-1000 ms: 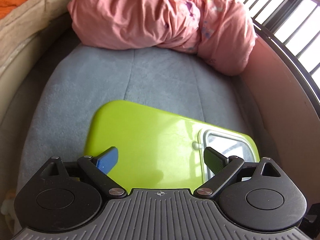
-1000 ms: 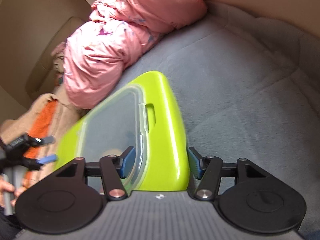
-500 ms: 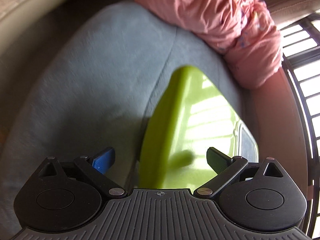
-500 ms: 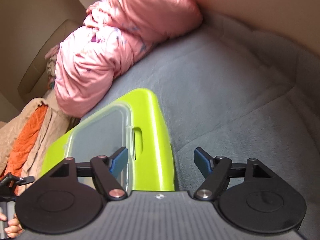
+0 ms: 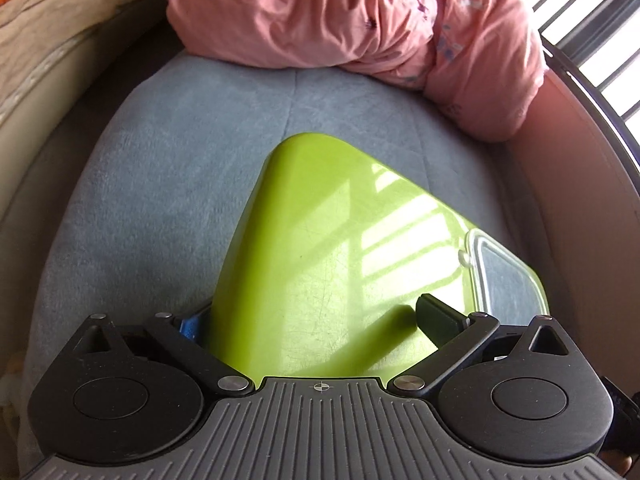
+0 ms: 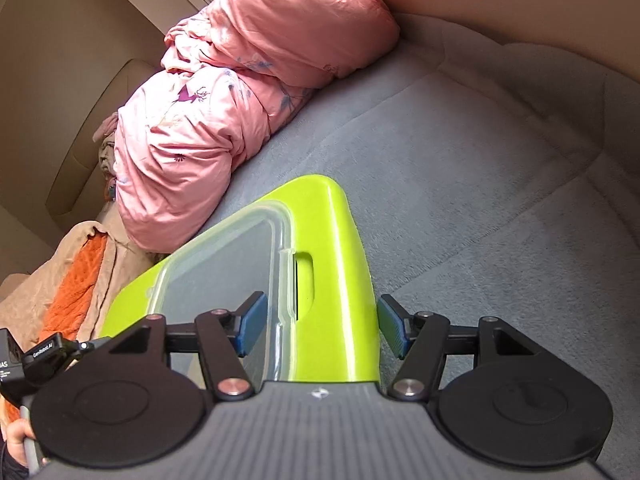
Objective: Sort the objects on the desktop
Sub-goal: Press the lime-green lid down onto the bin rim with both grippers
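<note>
You are holding both grippers at the two ends of the green tray (image 5: 328,264), which is lying on the grey cushion (image 5: 160,184) in front of the pink quilt (image 5: 360,20). Your left gripper (image 5: 308,320) is standing with its fingers spread wide: the blue pad is sitting just outside the tray's left edge and the dark pad is hovering above the tray's top, so the fingers are straddling the edge but are not pressing on it. Your right gripper (image 6: 320,326) is also spread open around the opposite end, with one blue pad over the clear lid (image 6: 224,264) and the other just beside the tray's outer edge, near the handle slot (image 6: 304,284). The tray's long axis is running away from each camera, roughly along the fingers, so each end is lying directly between a pair of pads. Both hands are looking equally near. I am judging that closing now would pinch the rim, but whether the pads are already touching it, I cannot tell.
</note>
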`<state>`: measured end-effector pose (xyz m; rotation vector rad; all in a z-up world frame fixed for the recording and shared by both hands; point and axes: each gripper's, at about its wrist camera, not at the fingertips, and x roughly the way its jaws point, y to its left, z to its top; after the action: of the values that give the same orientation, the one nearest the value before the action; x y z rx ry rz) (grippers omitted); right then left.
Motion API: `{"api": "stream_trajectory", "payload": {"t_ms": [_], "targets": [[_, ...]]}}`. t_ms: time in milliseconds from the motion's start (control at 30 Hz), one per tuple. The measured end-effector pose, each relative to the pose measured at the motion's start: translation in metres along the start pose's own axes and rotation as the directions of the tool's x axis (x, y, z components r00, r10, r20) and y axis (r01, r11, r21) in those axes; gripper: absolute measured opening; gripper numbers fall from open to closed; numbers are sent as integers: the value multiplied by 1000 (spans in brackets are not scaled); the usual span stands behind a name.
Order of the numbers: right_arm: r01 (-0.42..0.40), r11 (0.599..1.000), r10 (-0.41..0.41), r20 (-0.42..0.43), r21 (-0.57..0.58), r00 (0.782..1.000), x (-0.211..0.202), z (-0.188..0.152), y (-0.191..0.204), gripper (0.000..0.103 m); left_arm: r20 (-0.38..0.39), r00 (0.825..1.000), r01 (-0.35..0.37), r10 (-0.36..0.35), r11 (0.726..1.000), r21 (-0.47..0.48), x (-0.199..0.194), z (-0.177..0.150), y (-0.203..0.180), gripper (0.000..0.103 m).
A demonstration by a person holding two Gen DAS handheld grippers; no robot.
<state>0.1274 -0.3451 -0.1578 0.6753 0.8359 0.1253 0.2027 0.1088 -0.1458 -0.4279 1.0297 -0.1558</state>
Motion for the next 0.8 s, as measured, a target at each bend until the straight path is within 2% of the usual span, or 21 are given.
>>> {"api": "stream_trajectory", "payload": {"t_ms": [167,333,500,800], "targets": [[-19,1000,19,-18,9,1000,-2,-5,-1,72,26,998,-68,65,988,137,-11,-10,-12,102],[-13,1000,12,-30,-29,999,7,-12,11,72,73,988,-151,137,962,227,-19,-13,-19,102],[-25,1000,25,-47,0,999,13,-18,13,72,68,992,-116,105,977,179,-21,-10,-7,102],[-14,999,15,-31,28,999,0,-23,6,73,60,991,-132,124,978,164,-22,-17,4,102]]}}
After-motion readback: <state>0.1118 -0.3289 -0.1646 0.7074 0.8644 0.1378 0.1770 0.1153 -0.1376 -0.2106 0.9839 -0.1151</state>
